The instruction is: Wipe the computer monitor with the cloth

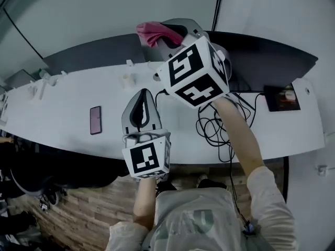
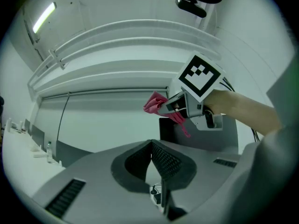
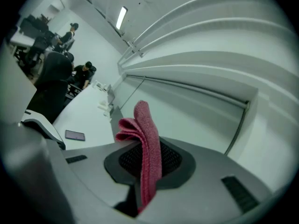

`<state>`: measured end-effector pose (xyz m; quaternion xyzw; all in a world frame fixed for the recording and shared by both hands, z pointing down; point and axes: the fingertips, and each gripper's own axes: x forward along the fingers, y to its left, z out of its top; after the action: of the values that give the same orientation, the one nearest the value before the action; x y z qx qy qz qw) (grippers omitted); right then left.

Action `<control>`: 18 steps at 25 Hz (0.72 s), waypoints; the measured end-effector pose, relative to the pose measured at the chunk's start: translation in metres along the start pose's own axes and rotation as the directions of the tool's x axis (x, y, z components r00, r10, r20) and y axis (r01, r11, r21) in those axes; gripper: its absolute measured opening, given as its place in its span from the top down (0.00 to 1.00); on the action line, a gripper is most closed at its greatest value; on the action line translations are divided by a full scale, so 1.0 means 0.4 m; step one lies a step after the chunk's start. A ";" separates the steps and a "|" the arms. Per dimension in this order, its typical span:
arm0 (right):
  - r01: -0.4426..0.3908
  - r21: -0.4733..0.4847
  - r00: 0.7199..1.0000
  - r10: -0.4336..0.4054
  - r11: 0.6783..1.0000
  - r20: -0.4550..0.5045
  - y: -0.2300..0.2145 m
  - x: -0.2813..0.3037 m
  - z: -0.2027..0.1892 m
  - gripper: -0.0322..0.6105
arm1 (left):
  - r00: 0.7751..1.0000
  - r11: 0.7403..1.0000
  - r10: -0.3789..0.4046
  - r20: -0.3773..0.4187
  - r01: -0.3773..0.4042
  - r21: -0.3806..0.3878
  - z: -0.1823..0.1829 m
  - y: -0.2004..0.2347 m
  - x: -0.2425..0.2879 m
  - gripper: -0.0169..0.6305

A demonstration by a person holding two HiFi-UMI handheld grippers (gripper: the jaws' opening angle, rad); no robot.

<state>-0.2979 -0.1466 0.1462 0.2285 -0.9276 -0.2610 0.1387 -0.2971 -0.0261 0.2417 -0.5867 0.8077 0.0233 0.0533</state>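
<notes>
Your right gripper (image 3: 147,158) is clamped down tight on the pink cloth (image 3: 145,136). The cloth stands up between the pads in a folded wad, with one fold flopping over to the left. In the left gripper view that cloth is up in the air by the top left corner of the dark monitor (image 2: 210,139), with a thin tail dangling across the corner. I cannot tell whether it touches the screen.

Your left gripper (image 2: 152,146) has its jaws pressed together at the tips with nothing between them. It hangs lower and nearer your body, over the white desk (image 1: 63,119).

On the desk, a dark phone (image 1: 95,120) lies flat, well left of the left gripper. A tangle of black cables (image 1: 215,128) sits under your right forearm. A few small white bits along the desk's far edge are too small to make out.
</notes>
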 end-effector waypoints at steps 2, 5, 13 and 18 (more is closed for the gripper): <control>0.109 -0.027 0.994 -0.109 0.994 0.008 -0.013 -0.002 0.015 0.87 | 0.998 0.998 -0.058 0.007 0.058 0.010 0.004 0.037 0.024 0.95; 0.237 -0.029 0.972 -0.237 0.971 0.005 -0.035 -0.004 0.038 0.87 | 0.990 0.990 -0.138 0.018 0.138 0.007 0.008 0.103 0.067 0.95; 0.327 -0.171 0.939 -0.340 0.929 -0.055 0.002 0.082 0.061 0.87 | 0.988 0.987 -0.154 0.006 0.154 -0.045 -0.025 0.261 0.115 0.95; 0.328 -0.272 0.912 -0.378 0.905 -0.159 0.040 0.135 -0.013 0.87 | 0.989 0.979 -0.149 0.019 0.151 -0.137 -0.024 0.290 0.112 0.95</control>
<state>-0.3480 -0.1633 0.1667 0.4010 -0.8125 -0.3666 0.2114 -0.4215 -0.0333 0.2435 -0.6481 0.7574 0.0774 0.0176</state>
